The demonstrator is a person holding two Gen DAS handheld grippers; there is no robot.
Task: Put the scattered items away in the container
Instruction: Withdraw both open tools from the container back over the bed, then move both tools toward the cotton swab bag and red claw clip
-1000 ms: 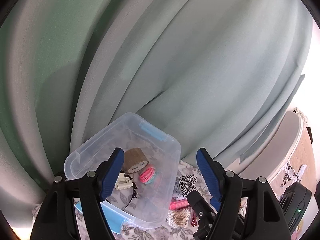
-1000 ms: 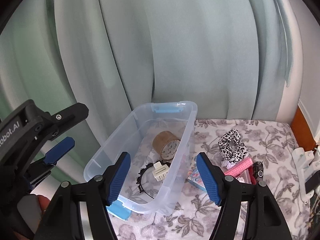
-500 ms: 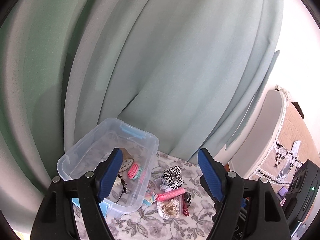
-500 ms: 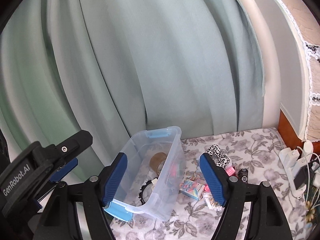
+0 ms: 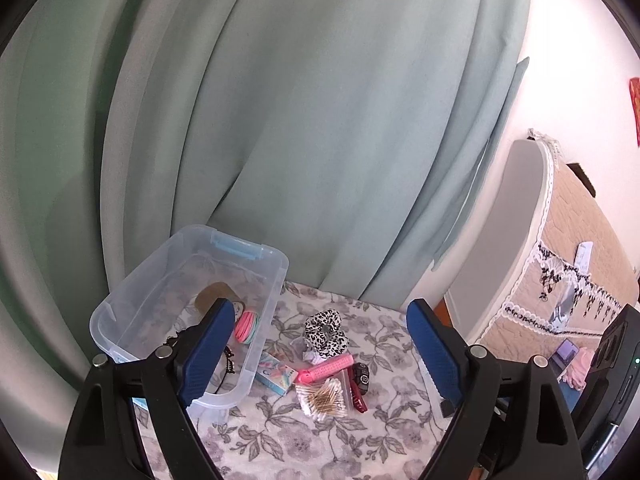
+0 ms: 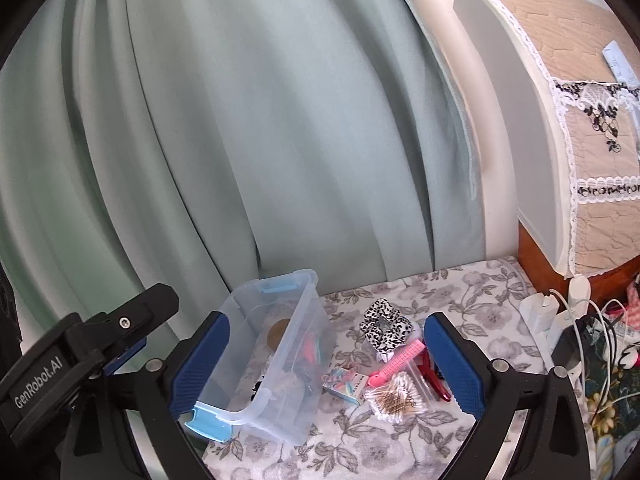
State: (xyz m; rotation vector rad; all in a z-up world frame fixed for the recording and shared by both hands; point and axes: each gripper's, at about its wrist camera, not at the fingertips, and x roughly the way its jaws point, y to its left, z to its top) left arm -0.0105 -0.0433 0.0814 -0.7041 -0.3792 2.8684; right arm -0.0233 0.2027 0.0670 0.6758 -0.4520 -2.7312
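Two claws hang above the flowery cloth, empty. Left gripper (image 5: 316, 354) and right gripper (image 6: 326, 360) have just opened wide. Clear box (image 5: 120, 316) sits left; scrunchie (image 5: 326, 330) and cotton buds (image 5: 322, 398) wait just beside it.

green curtain (image 5: 320, 140), floral tablecloth (image 6: 460, 300), daylight

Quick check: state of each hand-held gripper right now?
Left hand-held gripper: open, jaws just been opening, nothing between them.
Right hand-held gripper: open, jaws just been opening, holding nothing.
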